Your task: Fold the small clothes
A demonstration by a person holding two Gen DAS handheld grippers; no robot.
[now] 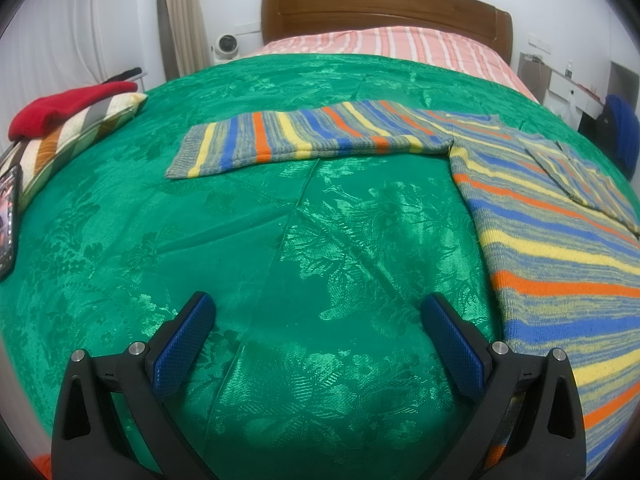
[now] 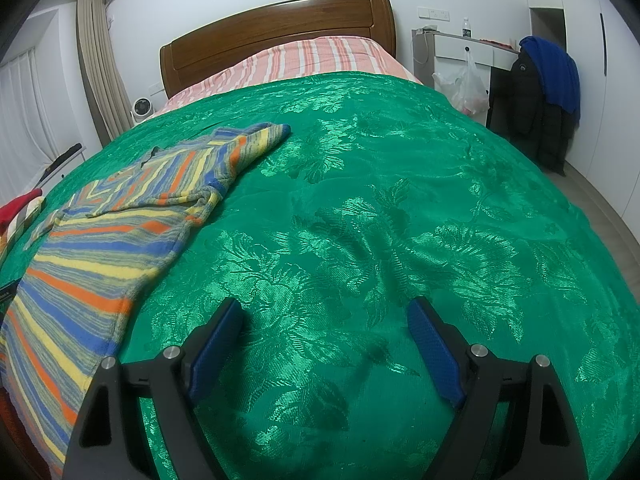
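A bed [image 1: 280, 220] filled both views, spread with a shiny green floral bedspread [image 2: 400, 220] that left a pink striped sheet [image 1: 400, 46] bare below the dark wooden headboard [image 1: 384, 10]. On the bedspread lay the striped sweater [image 1: 560, 248], knitted in bands of blue, yellow, orange and grey; it was spread flat, its body running toward the near edge of the bed, one sleeve [image 1: 304, 138] stretched straight out sideways and the other sleeve [image 2: 236, 148] bent back over the chest area near the neckline. At the far left edge of the bed sat a striped cushion [image 1: 76, 132] with a red garment [image 1: 64, 106] piled on top. Beyond the bed's other side stood a white desk [image 2: 464, 46] with a plastic bag [image 2: 466, 88] hanging from it, and beside it dark and blue jackets [image 2: 548, 88] were draped together. A small white fan [image 2: 140, 110] sat near the headboard. The left hand-held gripper [image 1: 316, 316] hung over bare green bedspread just beside the sweater's body, its blue-padded jaws spread wide and holding nothing. The right hand-held gripper [image 2: 324, 316] was likewise spread wide and empty above bare bedspread, with the sweater's hem off to its left.
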